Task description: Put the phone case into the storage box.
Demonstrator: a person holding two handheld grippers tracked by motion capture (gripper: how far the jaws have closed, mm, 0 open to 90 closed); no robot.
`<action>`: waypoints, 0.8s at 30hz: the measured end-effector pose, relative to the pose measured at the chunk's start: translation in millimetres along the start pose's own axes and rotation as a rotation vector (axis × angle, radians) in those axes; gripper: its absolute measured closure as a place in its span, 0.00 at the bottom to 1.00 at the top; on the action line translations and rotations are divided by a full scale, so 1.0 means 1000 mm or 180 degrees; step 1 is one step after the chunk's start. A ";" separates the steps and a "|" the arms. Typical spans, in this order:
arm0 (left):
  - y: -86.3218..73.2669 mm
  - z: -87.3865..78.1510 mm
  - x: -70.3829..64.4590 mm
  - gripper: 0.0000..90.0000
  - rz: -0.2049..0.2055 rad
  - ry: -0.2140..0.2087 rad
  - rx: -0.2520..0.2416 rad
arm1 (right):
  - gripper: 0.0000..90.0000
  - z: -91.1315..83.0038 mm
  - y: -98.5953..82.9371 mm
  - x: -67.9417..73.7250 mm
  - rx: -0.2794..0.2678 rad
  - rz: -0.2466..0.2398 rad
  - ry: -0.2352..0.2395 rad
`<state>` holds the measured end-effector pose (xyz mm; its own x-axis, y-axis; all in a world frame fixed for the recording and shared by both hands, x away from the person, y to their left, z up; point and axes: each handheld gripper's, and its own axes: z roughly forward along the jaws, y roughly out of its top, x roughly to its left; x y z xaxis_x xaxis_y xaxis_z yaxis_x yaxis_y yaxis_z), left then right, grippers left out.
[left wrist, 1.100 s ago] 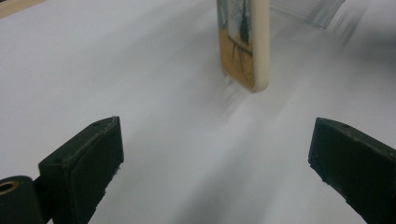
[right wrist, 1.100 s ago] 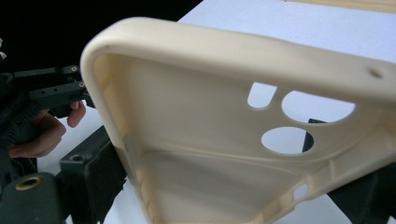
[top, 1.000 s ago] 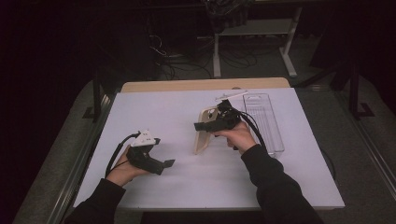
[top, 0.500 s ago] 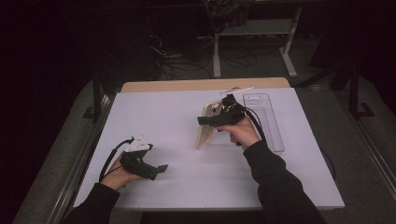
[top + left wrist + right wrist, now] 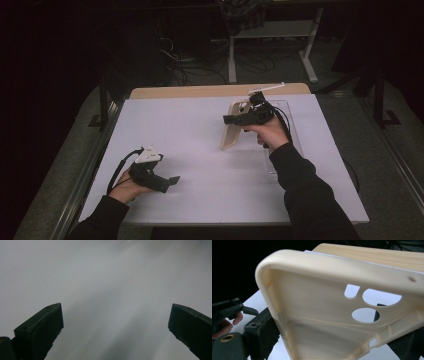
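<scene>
White tabletop (image 5: 200, 150): a cream phone case (image 5: 231, 134) is gripped upright, right of centre, by the right gripper (image 5: 227, 119). Lower left, well apart, the left gripper (image 5: 174, 179) is held with fingers (image 5: 40, 330) spread and empty.

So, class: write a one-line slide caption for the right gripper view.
Right gripper grips a cream phone case, camera cutouts showing.

The phone case (image 5: 317, 322) looks like cream, matt, smooth soft plastic with rounded rims and clean cut-outs. The gripper jaws are black, matt hard plastic. The counter (image 5: 200, 130) has a white, smooth, matt sheet surface, with a pale wood edge at its far side. A clear glossy plastic tray (image 5: 295, 130) lies on it.
</scene>
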<state>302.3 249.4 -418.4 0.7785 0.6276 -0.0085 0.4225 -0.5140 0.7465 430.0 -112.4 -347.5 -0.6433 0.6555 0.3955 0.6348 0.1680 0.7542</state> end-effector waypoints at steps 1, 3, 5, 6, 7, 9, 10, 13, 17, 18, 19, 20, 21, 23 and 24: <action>0.000 0.000 0.000 0.00 0.0003 0.0000 0.0000 | 0.10 -0.001 0.002 -0.001 -0.0004 -0.0009 -0.0013; 0.000 0.001 -0.001 0.00 -0.0027 0.0001 -0.0034 | 0.10 -0.002 0.004 0.000 0.0001 0.0009 -0.0032; 0.000 0.000 -0.001 0.00 0.0007 0.0001 -0.0012 | 0.10 -0.003 0.006 -0.001 0.0005 0.0004 -0.0052; 0.000 0.000 0.000 0.00 0.0008 0.0005 -0.0016 | 0.10 -0.004 0.007 -0.001 0.0008 -0.0001 -0.0061; -0.001 0.000 0.000 0.00 0.0025 0.0017 -0.0020 | 0.10 -0.004 0.008 0.000 0.0014 0.0003 -0.0067; -0.001 0.001 0.000 0.00 0.0053 0.0050 -0.0016 | 0.10 -0.003 0.010 0.000 0.0018 0.0000 -0.0093; -0.002 0.001 0.000 0.00 0.0069 0.0055 0.0009 | 0.10 -0.004 0.012 0.000 0.0010 -0.0014 -0.0104; -0.002 0.001 0.000 0.00 0.0037 0.0055 0.0017 | 0.10 -0.005 0.015 0.000 0.0007 0.0003 -0.0140; -0.002 0.000 0.000 0.00 0.0017 0.0056 -0.0013 | 0.10 -0.010 0.020 -0.004 -0.0015 -0.0003 -0.0193; -0.002 0.000 0.001 0.00 0.0038 0.0067 -0.0006 | 0.10 -0.011 0.021 -0.005 -0.0015 0.0000 -0.0209; -0.002 0.000 0.001 0.00 0.0031 0.0065 0.0009 | 0.10 -0.013 0.023 -0.006 -0.0022 0.0014 -0.0224; -0.002 0.000 0.001 0.00 0.0010 0.0064 0.0014 | 0.10 -0.015 0.025 -0.006 -0.0043 0.0036 -0.0220; -0.002 0.000 0.001 0.00 0.0029 0.0079 0.0022 | 0.10 -0.017 0.026 -0.007 -0.0056 0.0044 -0.0229; -0.002 0.000 0.001 0.00 0.0021 0.0076 0.0023 | 0.10 -0.020 0.029 -0.008 -0.0084 0.0050 -0.0262; -0.002 0.000 0.001 0.00 0.0015 0.0077 0.0015 | 0.10 -0.022 0.031 -0.009 -0.0093 0.0062 -0.0281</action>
<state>302.3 250.5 -420.1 0.7690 0.6391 0.0111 0.4211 -0.5197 0.7434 446.0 -129.5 -316.5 -0.5900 0.7209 0.3635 0.6333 0.1340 0.7623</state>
